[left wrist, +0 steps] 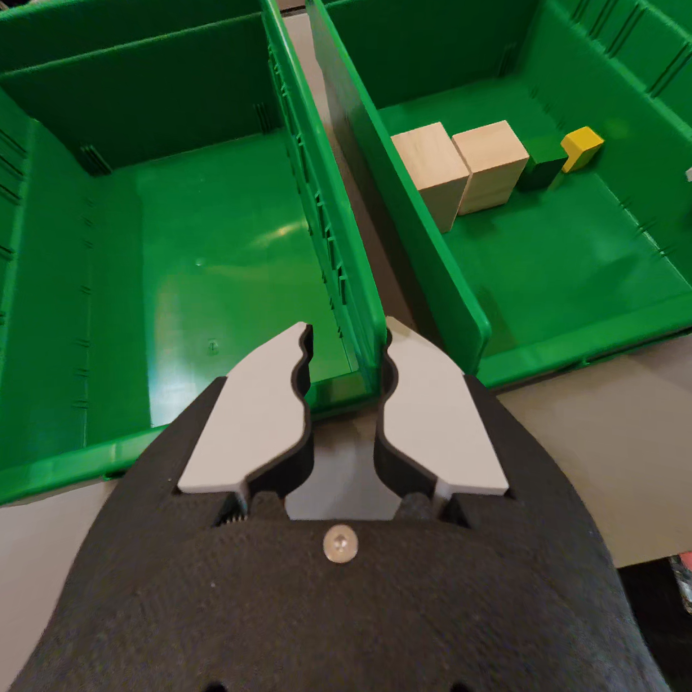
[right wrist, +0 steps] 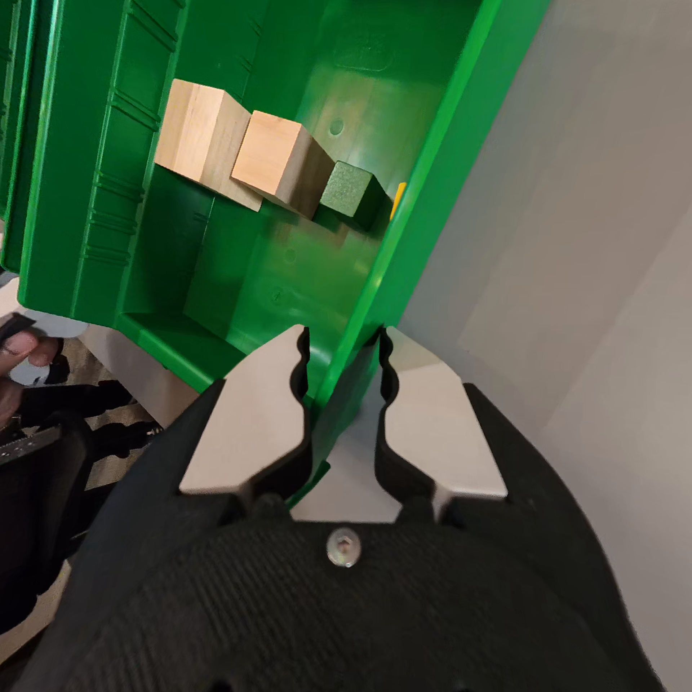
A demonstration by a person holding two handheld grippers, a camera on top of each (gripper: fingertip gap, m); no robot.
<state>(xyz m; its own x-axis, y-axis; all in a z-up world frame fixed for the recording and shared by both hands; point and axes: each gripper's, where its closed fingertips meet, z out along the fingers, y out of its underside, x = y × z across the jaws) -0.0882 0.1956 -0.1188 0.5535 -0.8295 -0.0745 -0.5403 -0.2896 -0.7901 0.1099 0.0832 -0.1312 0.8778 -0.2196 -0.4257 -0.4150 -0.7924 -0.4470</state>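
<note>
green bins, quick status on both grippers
Left gripper open, straddling empty bin's right wall. Right gripper open, straddling block bin's wall. Two wooden blocks, green cube inside.

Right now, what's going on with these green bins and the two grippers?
A person holds two grippers over two green bins on a pale table. The left gripper straddles the right wall of the empty bin. The right gripper straddles the right wall of the other bin, which holds two wooden blocks, a dark green block and a yellow block. Neither is visibly clamped.
</note>
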